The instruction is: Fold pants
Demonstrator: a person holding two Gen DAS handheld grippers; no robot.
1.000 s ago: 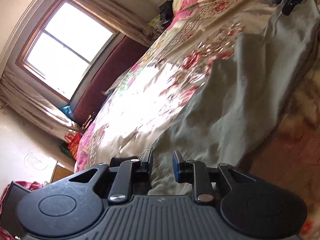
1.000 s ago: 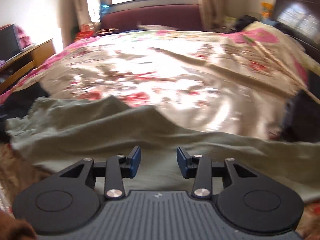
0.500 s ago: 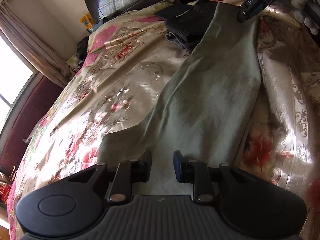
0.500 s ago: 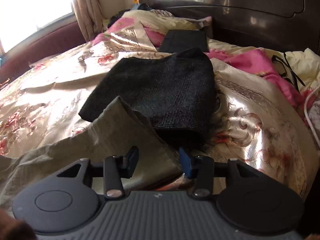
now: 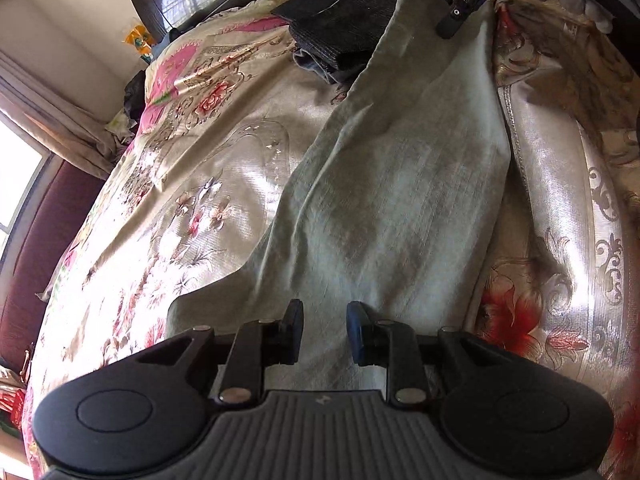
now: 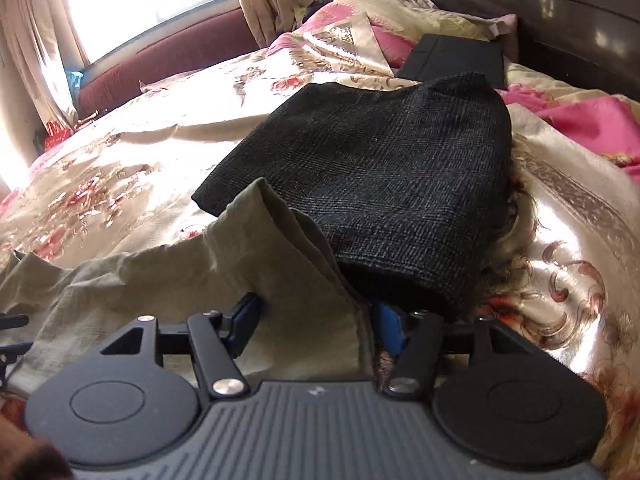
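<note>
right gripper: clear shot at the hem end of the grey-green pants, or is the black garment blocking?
Probably yes: the right gripper is open astride the pants hem; the black garment lies just beyond.

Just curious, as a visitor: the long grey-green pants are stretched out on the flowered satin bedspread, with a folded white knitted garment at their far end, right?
Not quite: the folded knitted garment is black, as the right wrist view shows. The grey-green pants do lie stretched out on the flowered satin bedspread.
</note>
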